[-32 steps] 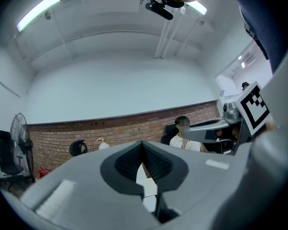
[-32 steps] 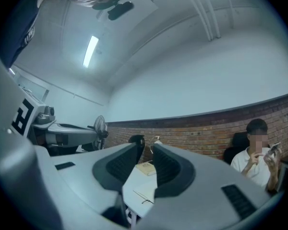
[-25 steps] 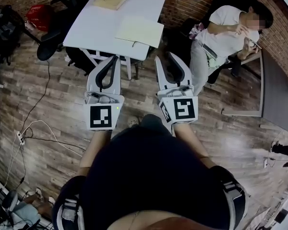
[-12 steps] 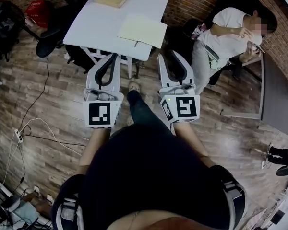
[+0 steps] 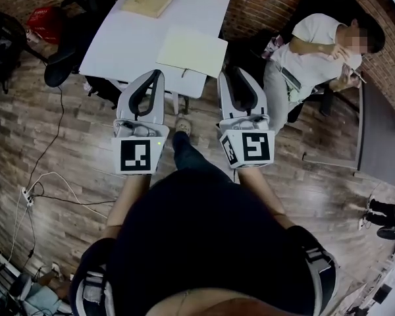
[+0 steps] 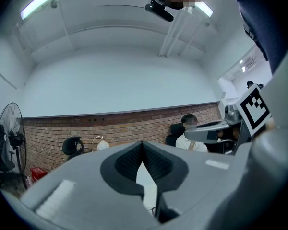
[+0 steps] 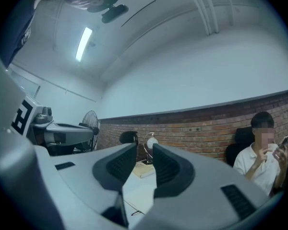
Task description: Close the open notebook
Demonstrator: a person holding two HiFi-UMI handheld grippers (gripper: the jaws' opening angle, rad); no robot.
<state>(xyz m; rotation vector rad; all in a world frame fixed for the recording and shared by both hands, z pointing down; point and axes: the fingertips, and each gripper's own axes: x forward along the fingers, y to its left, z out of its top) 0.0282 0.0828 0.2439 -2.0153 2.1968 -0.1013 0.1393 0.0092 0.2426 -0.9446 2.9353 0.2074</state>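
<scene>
1 left gripper [image 5: 156,78] | 1 right gripper [image 5: 232,75] | 1 open notebook [image 5: 192,49]

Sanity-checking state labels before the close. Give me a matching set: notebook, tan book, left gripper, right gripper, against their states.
1. notebook
2. tan book
3. left gripper
4. right gripper

A. jaws apart, nothing between them
B. closed, at the far end of the table
C. jaws together
D. open, at the table's near edge

Pairs: 1-D, 2-B, 3-C, 4-A

Matt paper notebook [image 5: 191,50], smooth white table [image 5: 128,38], glossy wood floor [image 5: 85,176]
</scene>
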